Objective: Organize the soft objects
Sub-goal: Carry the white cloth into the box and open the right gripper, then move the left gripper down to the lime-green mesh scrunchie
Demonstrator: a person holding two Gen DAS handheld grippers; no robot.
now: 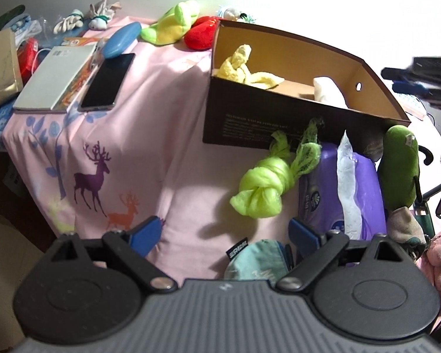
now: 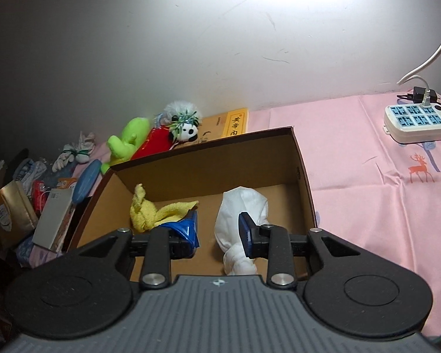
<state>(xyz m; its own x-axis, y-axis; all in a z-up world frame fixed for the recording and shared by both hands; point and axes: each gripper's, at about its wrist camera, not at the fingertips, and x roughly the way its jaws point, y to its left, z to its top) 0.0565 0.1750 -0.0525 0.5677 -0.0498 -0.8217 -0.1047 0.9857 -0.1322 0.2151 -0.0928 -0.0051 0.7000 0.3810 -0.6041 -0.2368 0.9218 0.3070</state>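
An open cardboard box (image 1: pixel 279 123) (image 2: pixel 300 158) stands on the pink tablecloth (image 1: pixel 150 135). In it lie a knotted yellow cloth (image 1: pixel 244 70) (image 2: pixel 150 211) and a knotted white cloth (image 1: pixel 329 91) (image 2: pixel 241 203). My right gripper (image 2: pixel 217 220) hovers over the box, open, its right finger (image 2: pixel 245 229) in front of the white cloth and nothing pinched. It also shows at the right edge of the left wrist view (image 1: pixel 426 76). My left gripper (image 1: pixel 225 231) is open wide above the tablecloth. A knotted lime-green cloth (image 1: pixel 261 194) lies just ahead of it, and a teal fabric item (image 1: pixel 255 260) lies under it.
A purple wipes pack (image 1: pixel 338 188) and a dark green plush (image 1: pixel 399 170) sit right of the green cloth. A phone (image 1: pixel 105 83), a grey book (image 1: pixel 53 79), a blue case (image 1: pixel 122 39), and green (image 1: pixel 170 20) and red (image 1: pixel 200 32) plush toys lie behind. A power strip (image 2: pixel 419 120) sits at far right.
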